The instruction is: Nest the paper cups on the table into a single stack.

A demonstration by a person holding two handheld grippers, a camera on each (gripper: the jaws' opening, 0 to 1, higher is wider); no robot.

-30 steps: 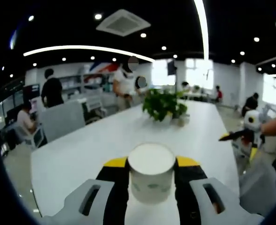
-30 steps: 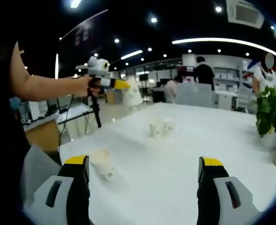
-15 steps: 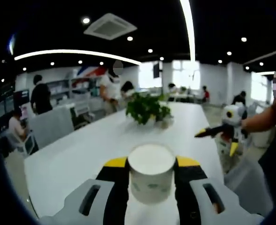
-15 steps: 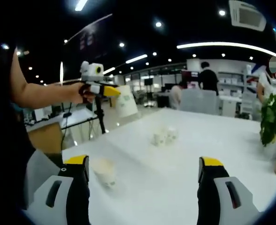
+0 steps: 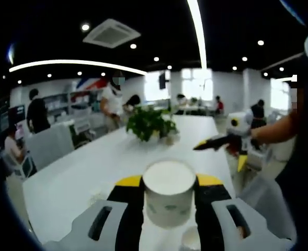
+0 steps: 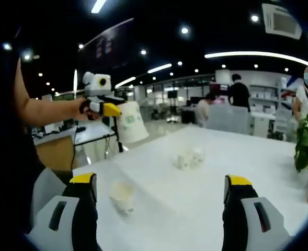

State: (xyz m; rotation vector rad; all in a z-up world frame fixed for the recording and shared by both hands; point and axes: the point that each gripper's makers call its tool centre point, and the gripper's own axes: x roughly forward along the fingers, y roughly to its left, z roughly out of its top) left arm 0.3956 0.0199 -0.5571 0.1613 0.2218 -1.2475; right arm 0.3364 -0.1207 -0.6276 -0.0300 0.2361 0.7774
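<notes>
Though the held cup (image 5: 169, 193) carries a faint greenish print, no writing on it can be read. The left claw (image 5: 169, 184) grips this white paper cup upright between its yellow-tipped jaws, well above the white surface (image 5: 86, 178); in the right gripper view the same cup (image 6: 131, 121) hangs tilted in that claw (image 6: 112, 110), held up over the surface's near corner. The right claw (image 6: 159, 183) is wide open, nothing between its jaws. A single cup (image 6: 122, 196) stands upright on the surface (image 6: 195, 198) just beside its left jaw. A small cluster of cups (image 6: 190, 158) sits farther out, mid-surface, blurred. A potted plant (image 5: 148, 124) stands further along the surface.
</notes>
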